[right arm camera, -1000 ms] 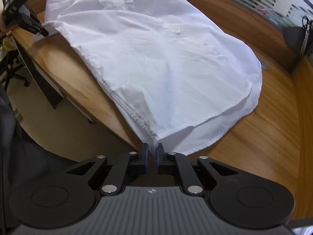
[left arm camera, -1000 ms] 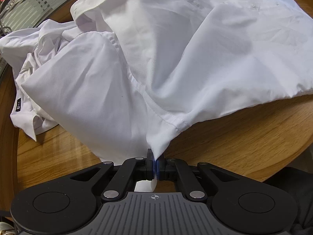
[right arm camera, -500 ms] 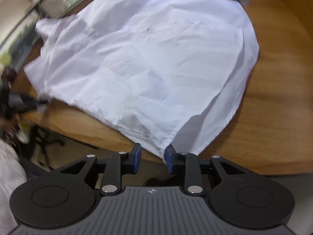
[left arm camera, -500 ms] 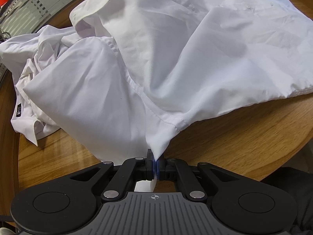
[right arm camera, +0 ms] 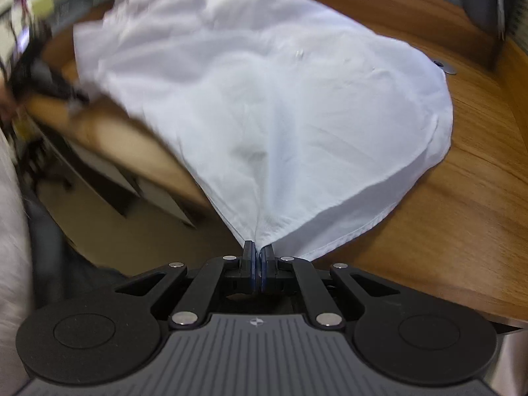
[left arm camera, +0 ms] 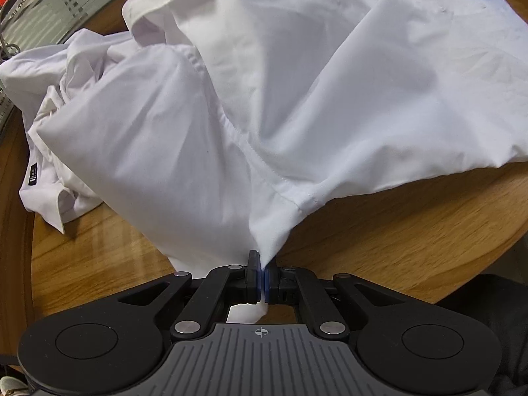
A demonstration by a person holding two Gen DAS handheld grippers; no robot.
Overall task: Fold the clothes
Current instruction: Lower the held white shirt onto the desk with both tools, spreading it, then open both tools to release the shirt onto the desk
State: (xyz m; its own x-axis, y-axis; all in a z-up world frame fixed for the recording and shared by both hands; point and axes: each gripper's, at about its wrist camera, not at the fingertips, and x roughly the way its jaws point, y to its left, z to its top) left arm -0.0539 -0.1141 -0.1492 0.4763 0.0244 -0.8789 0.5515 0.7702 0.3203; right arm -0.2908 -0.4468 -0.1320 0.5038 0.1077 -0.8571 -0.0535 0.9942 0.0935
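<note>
A white button shirt (left arm camera: pixel 297 105) lies spread over a round wooden table (left arm camera: pixel 412 231). My left gripper (left arm camera: pixel 263 264) is shut on a pinched point of the shirt near a side seam, cloth rising from the jaws. In the right wrist view the same shirt (right arm camera: pixel 280 115) drapes over the table (right arm camera: pixel 462 214), and my right gripper (right arm camera: pixel 258 250) is shut on its hem corner near the table's front edge. The other gripper (right arm camera: pixel 43 76) shows blurred at the far left, holding cloth.
A second crumpled white garment (left arm camera: pixel 52 105) with a dark label lies at the left of the table. Beyond the table edge are floor and furniture (right arm camera: pixel 115 198). A small metal disc (right arm camera: pixel 445 67) sits on the table's far right.
My right gripper was open around the hem corner half a second ago and has now shut on it; its view has swung. The left gripper keeps its hold, the shirt barely shifted.
</note>
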